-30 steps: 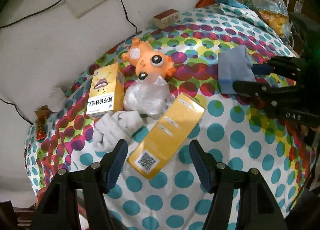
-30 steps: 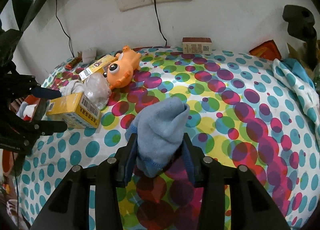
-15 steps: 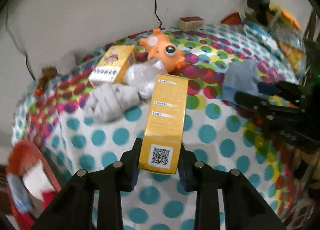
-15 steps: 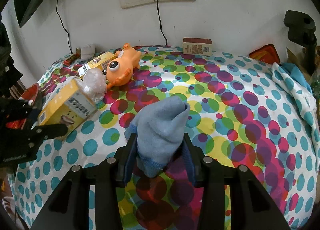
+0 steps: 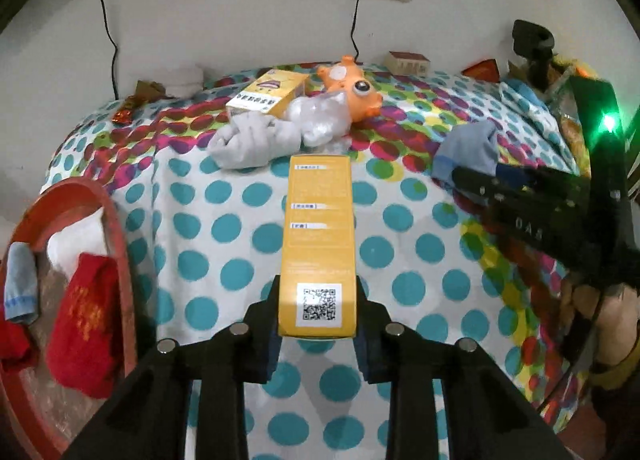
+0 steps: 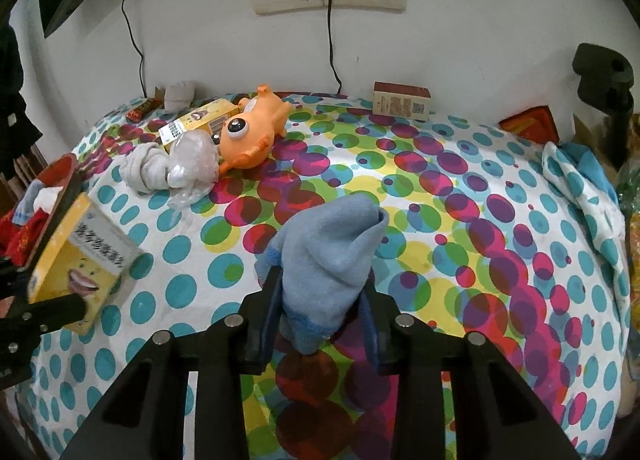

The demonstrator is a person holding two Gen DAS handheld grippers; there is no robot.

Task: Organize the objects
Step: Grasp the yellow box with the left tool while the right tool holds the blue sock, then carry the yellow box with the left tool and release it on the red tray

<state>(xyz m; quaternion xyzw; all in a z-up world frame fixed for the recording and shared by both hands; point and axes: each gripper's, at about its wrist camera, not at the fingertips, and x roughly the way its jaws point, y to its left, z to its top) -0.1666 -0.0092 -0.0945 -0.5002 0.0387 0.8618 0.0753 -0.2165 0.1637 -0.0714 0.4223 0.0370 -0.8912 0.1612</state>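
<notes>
My left gripper is lifted over the spotted tablecloth, its jaws closing with both pads pressed on the long yellow box. The box sticks out forward with its QR code at the near end. In the right wrist view the same yellow box hangs at the left edge between the left gripper's dark fingers. My right gripper is shut on a light blue sock, which stands up between the pads just above the cloth. The blue sock also shows at the right of the left wrist view.
A red basin holding red, white and blue socks stands at the left table edge. At the back lie an orange toy, a second yellow box, a grey-white sock and a crumpled plastic bag. A brown box stands by the wall.
The left gripper went from open around the yellow box to shut on it, lifted it, rolled level and moved left, bringing the red basin into view. The right gripper kept still with the sock.
</notes>
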